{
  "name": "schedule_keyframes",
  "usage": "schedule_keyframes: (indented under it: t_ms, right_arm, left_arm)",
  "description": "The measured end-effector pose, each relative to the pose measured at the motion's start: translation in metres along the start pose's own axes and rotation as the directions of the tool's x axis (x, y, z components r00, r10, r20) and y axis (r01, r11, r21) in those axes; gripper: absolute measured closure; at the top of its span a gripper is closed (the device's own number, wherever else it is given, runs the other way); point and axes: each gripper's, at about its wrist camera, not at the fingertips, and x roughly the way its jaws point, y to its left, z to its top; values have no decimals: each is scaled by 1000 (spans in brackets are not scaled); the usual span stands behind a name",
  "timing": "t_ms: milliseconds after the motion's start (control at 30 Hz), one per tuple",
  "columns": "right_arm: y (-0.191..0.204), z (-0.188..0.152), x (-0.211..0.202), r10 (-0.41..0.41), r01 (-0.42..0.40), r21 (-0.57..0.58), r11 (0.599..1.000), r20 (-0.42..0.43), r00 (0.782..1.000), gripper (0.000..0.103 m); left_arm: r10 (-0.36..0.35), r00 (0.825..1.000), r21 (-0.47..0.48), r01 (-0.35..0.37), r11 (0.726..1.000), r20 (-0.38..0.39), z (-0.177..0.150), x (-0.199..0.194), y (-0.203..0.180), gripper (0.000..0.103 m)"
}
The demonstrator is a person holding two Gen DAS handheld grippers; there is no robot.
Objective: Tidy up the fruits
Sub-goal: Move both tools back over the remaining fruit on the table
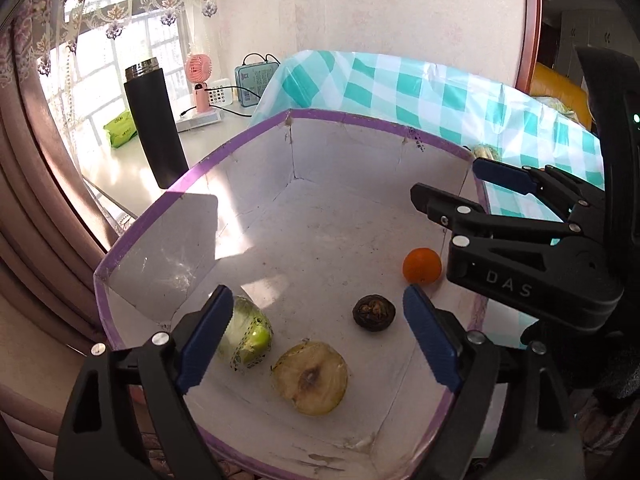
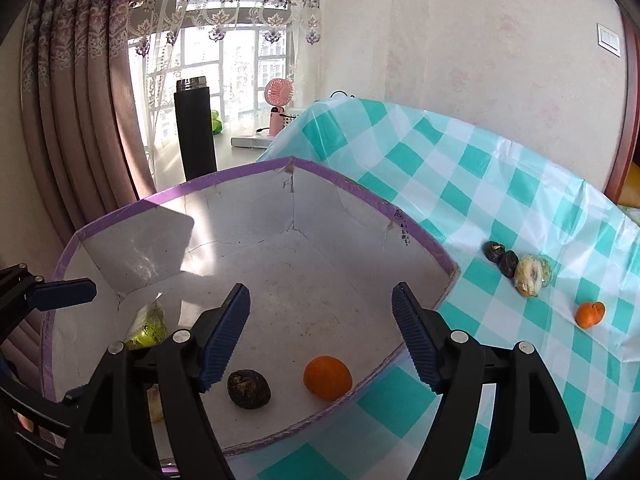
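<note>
A white box with a purple rim [image 1: 192, 172] [image 2: 224, 178] holds an orange [image 1: 422, 266] [image 2: 327, 378], a dark wrinkled fruit [image 1: 373, 313] [image 2: 249, 389], a yellowish half fruit [image 1: 310, 378] and a green wrapped fruit [image 1: 248, 336] [image 2: 146, 328]. My left gripper [image 1: 318, 340] is open and empty above the box's near side. My right gripper [image 2: 320, 340] is open and empty over the box above the orange; it also shows in the left wrist view [image 1: 444, 182]. On the checked cloth [image 2: 480, 184] lie two dark fruits [image 2: 502, 258], a pale wrapped fruit [image 2: 532, 274] and a small orange [image 2: 590, 314].
A black flask [image 1: 156, 128] [image 2: 196, 132], a pink fan [image 1: 200, 80] [image 2: 279, 106], a green packet [image 1: 120, 130] and a blue box with cables [image 1: 256, 80] stand on the sill behind the box. Curtains hang at the left.
</note>
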Motion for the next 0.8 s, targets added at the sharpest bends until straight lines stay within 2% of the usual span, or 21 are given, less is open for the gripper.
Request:
schedule_keyframes:
  t_ms: [67,100,133,167,267,333,433,567,667,733,800]
  right_arm:
    - [-23,-4,-17,-11,7,73,997,65,998,28]
    - [-37,-7,-26,-17,5,116,993,102,995,24]
    - [-51,-12,-35,-26,4,159,987,134,991,16]
    - [-67,-19,-43,-42,8,205,979,161,986,16]
    - [-111,-39,-52,-109,60,309,949,145,983,16]
    - [-139,-55,-50,-172,131,364,922,82,982,16]
    - [-179,-85,-48,-245,216,441,871,10,969,16]
    - [-230,-121,-48,-325,331,537,776,-110,939,16]
    - [-261,-145,-52,-366,395,588,705,-175,914,16]
    - [-278,-155,-58,-351,386,643,661,-189,917,16]
    - [-287,-160,-62,-378,422,655,627,-218,900,16]
  left_arm:
    - [13,995,-4,-12,1000,102,4,-16,-8,8]
    - [16,988,-6,-15,1000,154,5,-24,-12,7]
    - [6,979,-1,-6,1000,203,5,-33,-18,2]
    - [-13,969,9,11,1000,248,6,-41,-24,2]
    - [-68,948,44,57,997,311,5,-56,-51,2]
    - [-126,949,80,107,991,289,4,-55,-74,2]
    - [-215,953,168,181,969,214,0,-43,-117,2]
    - [-274,951,328,216,920,141,-9,-19,-183,2]
    - [-297,952,387,245,889,80,-7,18,-223,2]
    - [-262,965,375,242,895,2,1,54,-244,2]
    - [-235,971,335,233,913,-35,12,88,-255,2]
